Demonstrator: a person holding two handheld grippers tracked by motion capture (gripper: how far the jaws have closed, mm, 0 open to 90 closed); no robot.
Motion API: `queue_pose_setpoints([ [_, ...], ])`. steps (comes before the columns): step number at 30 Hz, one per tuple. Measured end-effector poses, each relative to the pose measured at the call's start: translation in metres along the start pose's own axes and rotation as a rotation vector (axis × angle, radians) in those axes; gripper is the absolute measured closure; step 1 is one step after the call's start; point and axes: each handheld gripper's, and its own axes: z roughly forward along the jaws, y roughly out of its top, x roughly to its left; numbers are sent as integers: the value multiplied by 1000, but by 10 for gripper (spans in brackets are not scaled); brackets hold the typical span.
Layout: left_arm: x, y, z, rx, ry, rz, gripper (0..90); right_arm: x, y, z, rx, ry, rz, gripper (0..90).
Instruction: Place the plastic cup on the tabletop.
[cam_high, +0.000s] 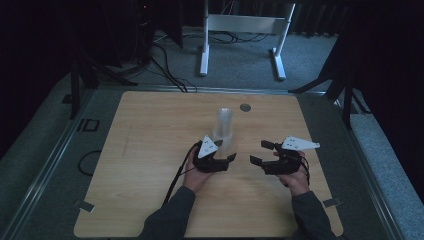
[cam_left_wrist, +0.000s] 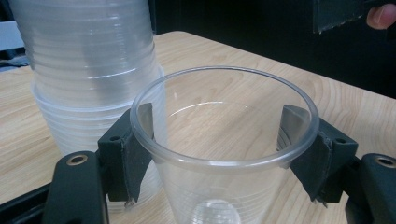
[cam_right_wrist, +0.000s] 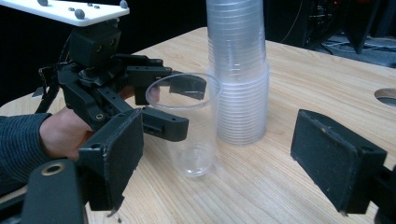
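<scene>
On the light wooden table (cam_high: 150, 165), no brand, label or writing can be read anywhere; the left gripper (cam_left_wrist: 219, 154) has its black jaws closed on a single clear plastic cup (cam_right_wrist: 187, 130), which stands upright with its base on the wood just beside the tall stack of clear plastic cups (cam_right_wrist: 239, 70). Right gripper (cam_right_wrist: 219, 158) sits level near the cup, jaws spread wide, nothing between them. Cup's base is cut off in the left gripper view.
</scene>
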Motion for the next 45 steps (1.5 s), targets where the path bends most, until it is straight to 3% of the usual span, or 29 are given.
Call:
queue_pose_setpoints([
  [34,-3,-7,4,22,-14,-1,270,0,0,1,2,2,0,171],
  [45,-7,-9,3,42,-21,-2,216,0,0,0,3,0,1,172],
])
